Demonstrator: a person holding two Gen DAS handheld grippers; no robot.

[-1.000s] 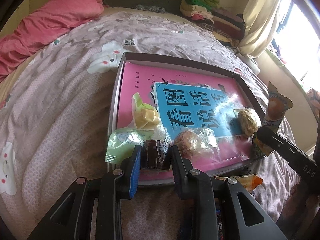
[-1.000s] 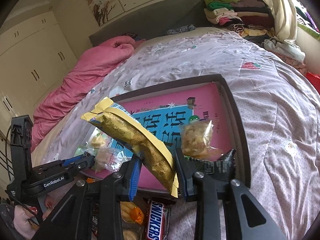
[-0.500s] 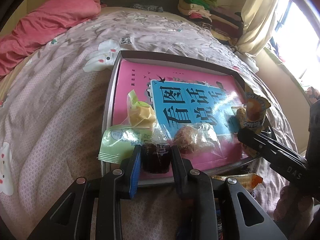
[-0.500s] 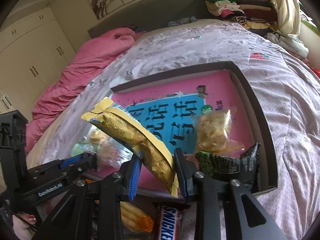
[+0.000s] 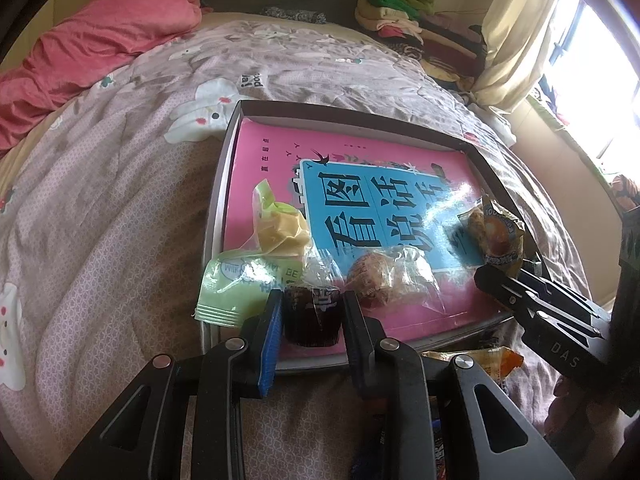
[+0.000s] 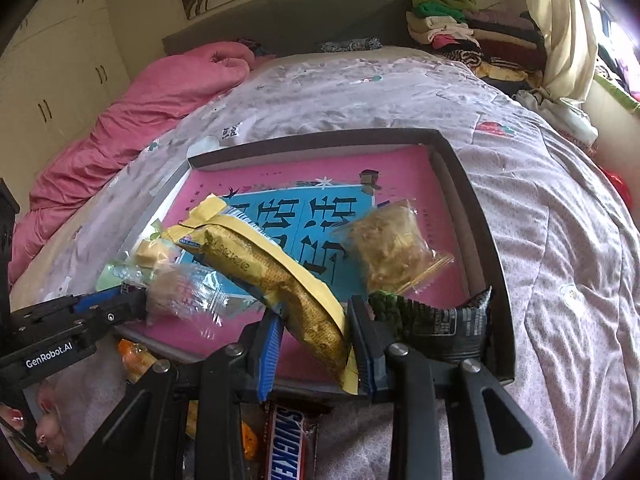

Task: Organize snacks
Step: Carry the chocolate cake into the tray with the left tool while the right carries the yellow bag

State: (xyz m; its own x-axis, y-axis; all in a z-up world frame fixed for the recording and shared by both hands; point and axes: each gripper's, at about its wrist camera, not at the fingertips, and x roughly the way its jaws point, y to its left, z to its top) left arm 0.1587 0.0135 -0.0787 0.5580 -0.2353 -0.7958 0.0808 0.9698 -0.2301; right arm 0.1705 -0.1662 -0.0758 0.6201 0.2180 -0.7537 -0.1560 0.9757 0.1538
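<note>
My left gripper [image 5: 310, 312] is shut on a small dark brown wrapped cake [image 5: 312, 320], low over the near edge of the dark-rimmed tray [image 5: 360, 114], which is lined with a pink and blue book. My right gripper [image 6: 316, 332] is shut on a long yellow snack packet [image 6: 276, 272], tilted up over the tray's near right corner. In the left wrist view that packet [image 5: 500, 236] stands above the right gripper [image 5: 508, 274]. A green packet [image 5: 240, 284], a pale yellow packet [image 5: 280, 228] and a clear-wrapped round pastry [image 5: 376, 280] lie in the tray.
A clear bag of crisps [image 6: 388, 244] and a dark green packet [image 6: 432, 320] lie at the tray's right side. A Snickers bar [image 6: 288, 440] and an orange packet [image 6: 136, 360] lie on the quilt in front. A pink duvet [image 5: 100, 40] and folded clothes [image 5: 400, 20] lie beyond.
The right gripper has carried the yellow packet down and leftward over the tray's near right corner. The left gripper holds the dark cake in nearly the same place.
</note>
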